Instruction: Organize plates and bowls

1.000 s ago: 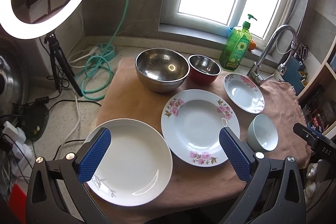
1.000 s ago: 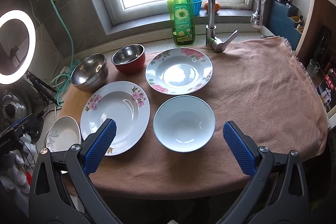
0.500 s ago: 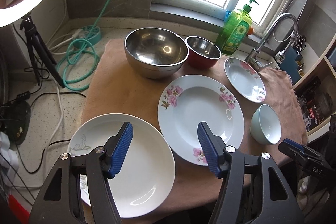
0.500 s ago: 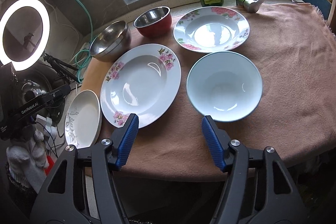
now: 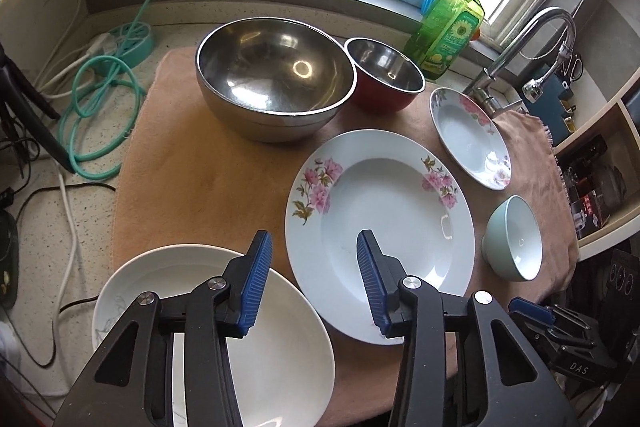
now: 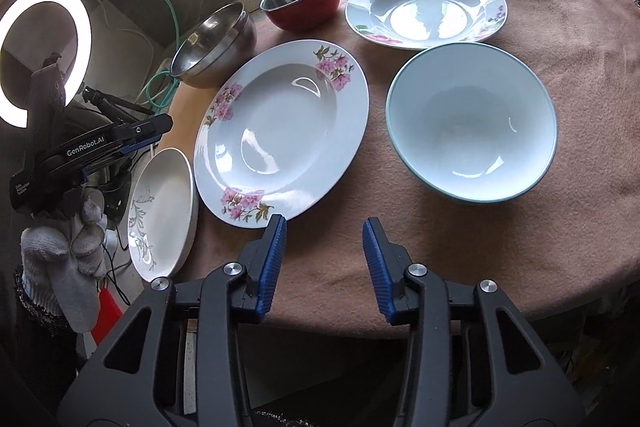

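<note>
On a tan towel (image 5: pixel 208 179) lie a plain white plate (image 5: pixel 280 367) at front left, a large floral plate (image 5: pixel 384 211) in the middle, a smaller floral plate (image 5: pixel 468 135) at back right, a pale blue bowl (image 5: pixel 516 239), a big steel bowl (image 5: pixel 276 75) and a red bowl (image 5: pixel 384 75). My left gripper (image 5: pixel 314 247) is open and empty above the gap between the white plate and the large floral plate. My right gripper (image 6: pixel 324 231) is open and empty over the towel's front, between the large floral plate (image 6: pixel 280 131) and the blue bowl (image 6: pixel 472 123).
A green soap bottle (image 5: pixel 448 27) and a faucet (image 5: pixel 520 43) stand at the back right. A teal hose (image 5: pixel 100 107) and cables lie on the counter at left. A ring light (image 6: pixel 44 55) stands at left. Shelves (image 5: pixel 600 163) are at right.
Both grippers have narrowed from wide open to partly open. Both have moved forward and lower toward the dishes. The dishes have not moved.
</note>
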Available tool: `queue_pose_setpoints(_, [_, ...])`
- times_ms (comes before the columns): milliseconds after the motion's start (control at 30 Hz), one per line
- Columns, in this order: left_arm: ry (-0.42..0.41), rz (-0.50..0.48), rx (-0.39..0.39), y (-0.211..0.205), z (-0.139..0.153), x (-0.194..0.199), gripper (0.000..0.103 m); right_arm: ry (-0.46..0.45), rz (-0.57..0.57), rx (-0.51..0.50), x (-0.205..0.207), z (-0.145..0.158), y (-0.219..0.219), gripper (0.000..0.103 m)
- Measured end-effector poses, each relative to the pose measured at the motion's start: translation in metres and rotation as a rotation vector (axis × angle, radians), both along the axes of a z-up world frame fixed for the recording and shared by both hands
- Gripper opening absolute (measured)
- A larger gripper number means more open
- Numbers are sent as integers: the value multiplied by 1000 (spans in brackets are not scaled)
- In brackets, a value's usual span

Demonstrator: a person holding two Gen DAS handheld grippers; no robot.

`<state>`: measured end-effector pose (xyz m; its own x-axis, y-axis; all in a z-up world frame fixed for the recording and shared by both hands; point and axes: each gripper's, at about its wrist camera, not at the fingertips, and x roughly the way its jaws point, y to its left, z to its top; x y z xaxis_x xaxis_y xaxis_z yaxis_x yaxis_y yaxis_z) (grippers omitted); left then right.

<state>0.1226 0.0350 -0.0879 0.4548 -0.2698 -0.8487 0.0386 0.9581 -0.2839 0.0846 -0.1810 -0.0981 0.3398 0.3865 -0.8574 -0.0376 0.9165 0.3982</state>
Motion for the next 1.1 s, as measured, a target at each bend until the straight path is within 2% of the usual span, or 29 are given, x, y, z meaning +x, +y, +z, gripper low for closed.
queue_pose_setpoints(100, [16,-18,3,0,-5,10,38,28,-12,19,5,-9,2,40])
queue_pose_setpoints(200, [34,-23,-1,4,-11,20,36,43,-23,37,9,-16,3,33])
queue_pose_setpoints(533, [100,-29,-39,8,-29,44,31,93,-57,72,21,-35,3,31])
queue_pose_setpoints(867, [125,-42,-23,1,-40,59,31,104,-72,85,31,-43,2,30])
queue_pose_setpoints(1100, [146,-51,-26,2,-43,64,22,106,-59,84,32,-43,6,21])
